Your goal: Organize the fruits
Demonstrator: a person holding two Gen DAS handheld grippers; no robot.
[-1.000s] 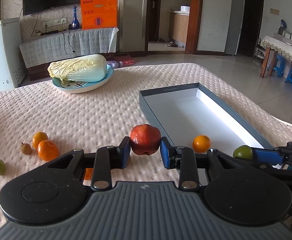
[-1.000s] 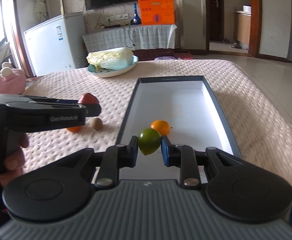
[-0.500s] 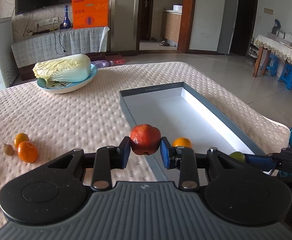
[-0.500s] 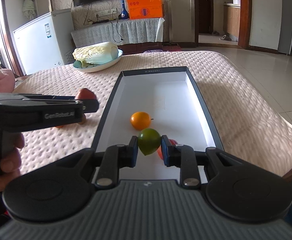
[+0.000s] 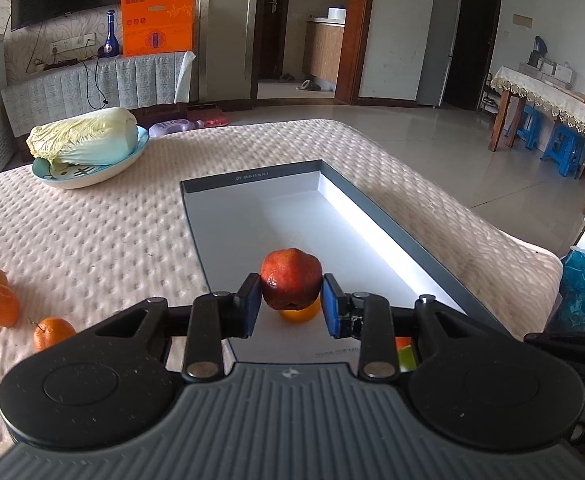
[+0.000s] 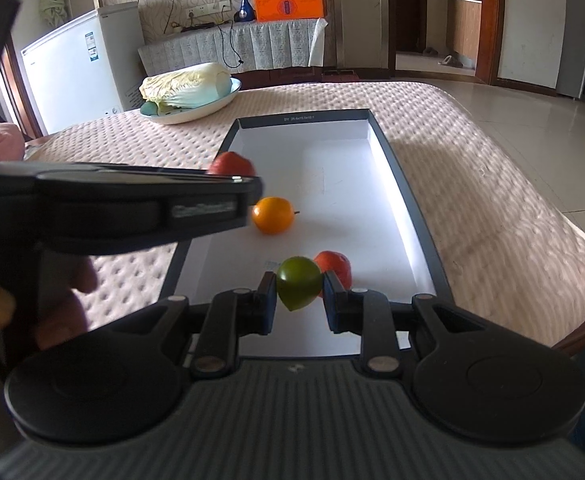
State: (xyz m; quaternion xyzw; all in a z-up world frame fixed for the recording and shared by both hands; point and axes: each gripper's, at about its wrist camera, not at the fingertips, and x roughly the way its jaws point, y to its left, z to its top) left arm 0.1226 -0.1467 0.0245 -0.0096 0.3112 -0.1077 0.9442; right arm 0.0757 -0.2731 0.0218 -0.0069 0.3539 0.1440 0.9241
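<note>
Both claws over tray [image 6: 412,208], left claw [image 5: 290,306] pinching red fruit [image 5: 290,282], right claw [image 6: 298,300] probably gripping green fruit [image 6: 297,282]

Red pomegranate [image 5: 290,279], green lime [image 6: 298,282], orange tangerine [image 6: 272,215]

The bed cover [image 5: 92,240] looks like soft, bumpy cloth; on it, the tray [image 6: 408,208] has a smooth white inside and a dull grey rim; inside the tray, the orange [image 6: 272,215] looks shiny; the plate [image 5: 104,168] looks glossy.

Left gripper [image 5: 291,306] and right gripper [image 6: 299,301] both level, jaws clamped on fruit.
</note>
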